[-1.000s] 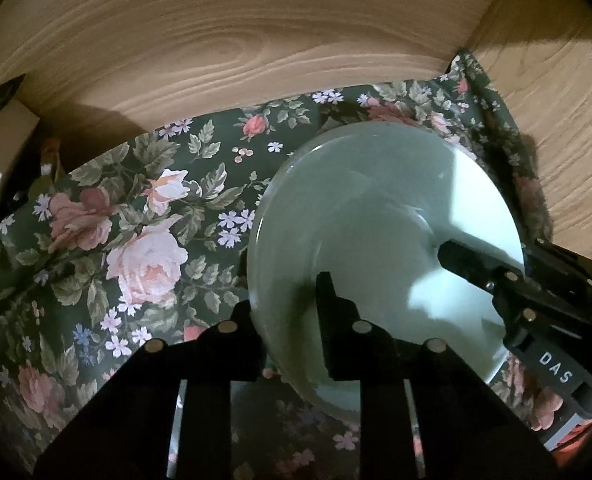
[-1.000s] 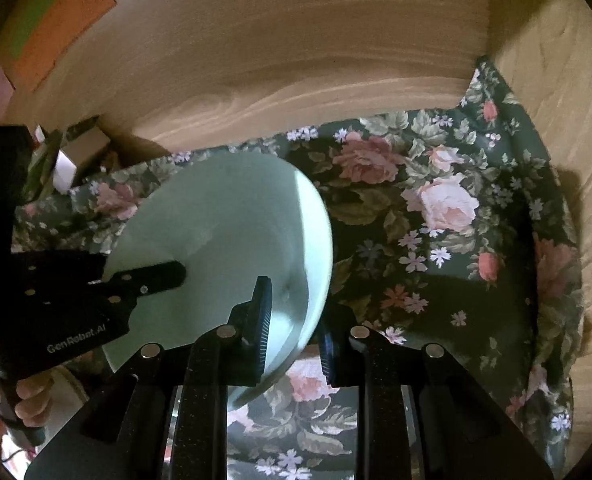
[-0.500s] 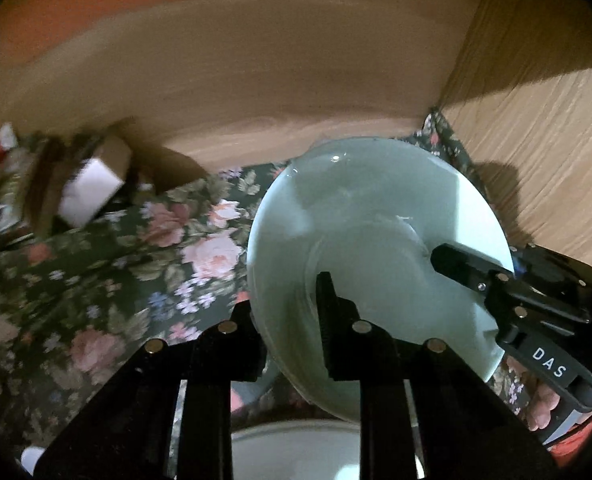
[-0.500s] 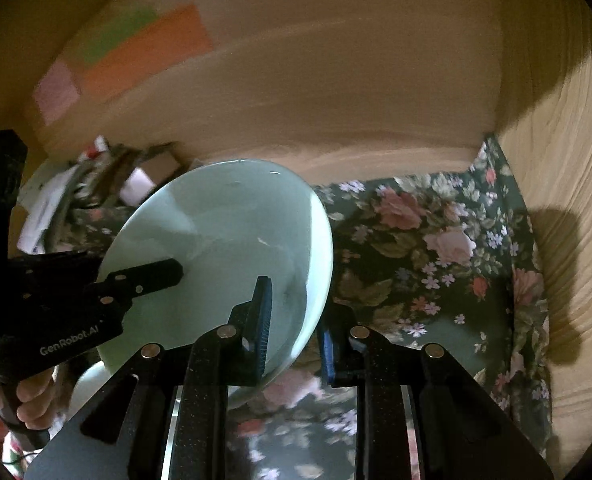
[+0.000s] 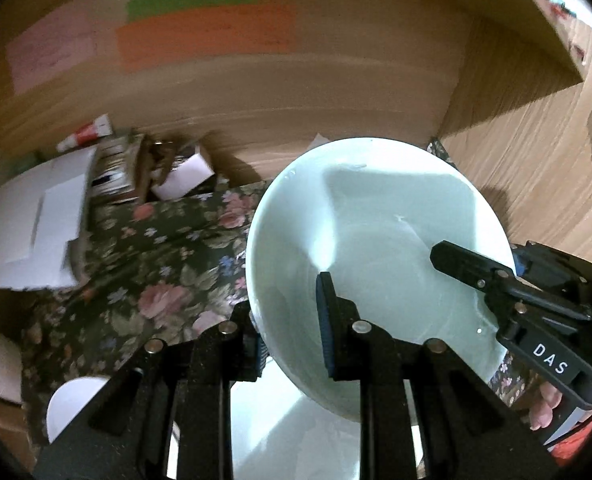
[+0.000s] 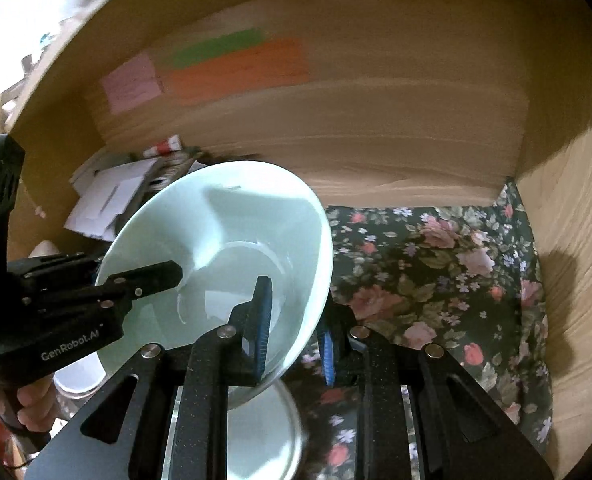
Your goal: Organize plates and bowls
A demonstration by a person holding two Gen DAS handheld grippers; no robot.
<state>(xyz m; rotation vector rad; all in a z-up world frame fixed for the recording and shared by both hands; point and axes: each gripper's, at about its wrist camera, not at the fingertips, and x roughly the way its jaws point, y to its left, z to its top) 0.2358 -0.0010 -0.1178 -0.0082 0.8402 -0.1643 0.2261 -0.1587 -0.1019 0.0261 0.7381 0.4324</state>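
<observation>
While you've got both grippers clamped on that pale green plate, it's tilted up over the flowery cloth. Your left gripper pinches the rim at bottom centre of its view, your right gripper grips the opposite edge. Another light dish sits low in frame underneath.

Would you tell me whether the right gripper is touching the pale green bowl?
Touching: in the right wrist view, the right gripper clamps the pale green bowl, one finger on either side of its rim.
</observation>
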